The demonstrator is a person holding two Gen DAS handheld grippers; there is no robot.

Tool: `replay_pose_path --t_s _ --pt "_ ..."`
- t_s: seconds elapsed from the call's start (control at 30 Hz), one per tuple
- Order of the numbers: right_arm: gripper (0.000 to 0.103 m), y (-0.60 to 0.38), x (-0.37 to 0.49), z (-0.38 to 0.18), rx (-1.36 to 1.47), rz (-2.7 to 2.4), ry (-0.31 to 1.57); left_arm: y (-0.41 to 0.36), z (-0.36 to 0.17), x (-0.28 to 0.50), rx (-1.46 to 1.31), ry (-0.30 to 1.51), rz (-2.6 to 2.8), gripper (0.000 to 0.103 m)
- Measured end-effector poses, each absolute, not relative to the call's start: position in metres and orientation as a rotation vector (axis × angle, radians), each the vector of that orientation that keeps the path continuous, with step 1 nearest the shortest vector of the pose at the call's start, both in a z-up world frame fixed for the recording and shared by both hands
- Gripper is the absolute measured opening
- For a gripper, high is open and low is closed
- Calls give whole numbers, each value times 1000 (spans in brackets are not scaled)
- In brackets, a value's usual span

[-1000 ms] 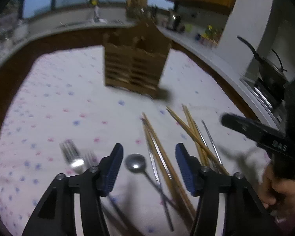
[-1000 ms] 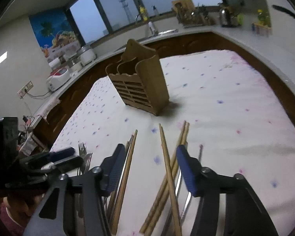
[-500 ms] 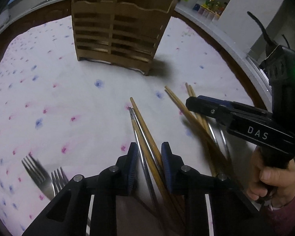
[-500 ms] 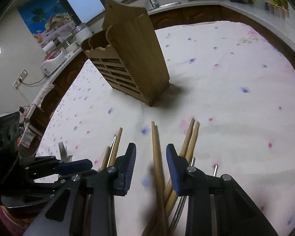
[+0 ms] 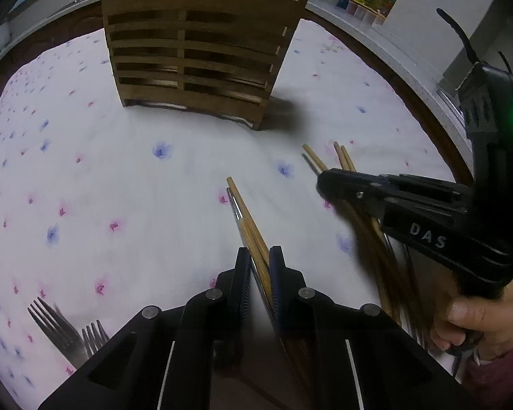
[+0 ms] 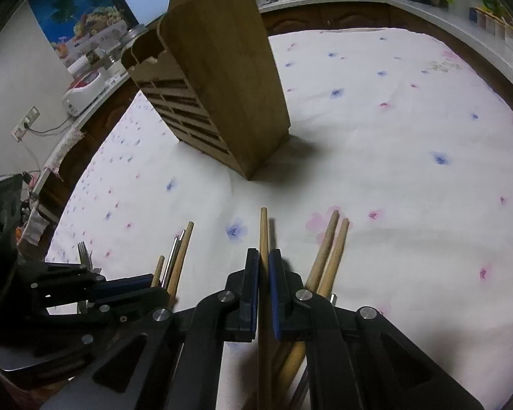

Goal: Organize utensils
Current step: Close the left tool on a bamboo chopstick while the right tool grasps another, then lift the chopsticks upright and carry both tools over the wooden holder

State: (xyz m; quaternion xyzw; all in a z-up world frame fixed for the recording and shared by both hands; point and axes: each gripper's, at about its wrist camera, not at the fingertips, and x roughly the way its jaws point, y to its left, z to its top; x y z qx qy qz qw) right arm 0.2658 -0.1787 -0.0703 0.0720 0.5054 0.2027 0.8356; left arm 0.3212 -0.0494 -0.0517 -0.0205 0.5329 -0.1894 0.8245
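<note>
Two grippers that stood open a second ago now pinch chopsticks on the flowered tablecloth (image 6: 393, 130): the left gripper (image 5: 260, 266) is closing on a small bundle of chopsticks (image 5: 246, 218), the right gripper (image 6: 264, 266) is clamped on a single chopstick (image 6: 264, 229). Both pickups look secured, ready for lifting. Each stick lies lengthwise along the fingers, tips toward the wooden holder (image 5: 195, 51) standing well beyond.
</note>
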Motion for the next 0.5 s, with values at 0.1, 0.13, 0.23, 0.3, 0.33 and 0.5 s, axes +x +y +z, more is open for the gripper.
replay_pose_path --t_s 0.1,0.13,0.23,0.3,0.33,0.5 --pt "6 -187 261 -58 187 429 1038 -46 -51 319 -71 1123 -405 9" --pt "6 -189 260 -54 193 430 1028 -44 -48 317 -77 1119 -405 9" --pt "6 -197 253 -41 213 426 997 -38 -38 312 -110 1090 -414 8" --pt "6 -201 248 -32 223 423 978 -34 -29 307 -124 1064 -421 8" --pt "6 -202 246 -29 225 422 970 -32 -24 303 -133 1047 -424 7" --pt "6 -209 231 -4 238 415 915 -16 3 281 -182 972 -440 5"
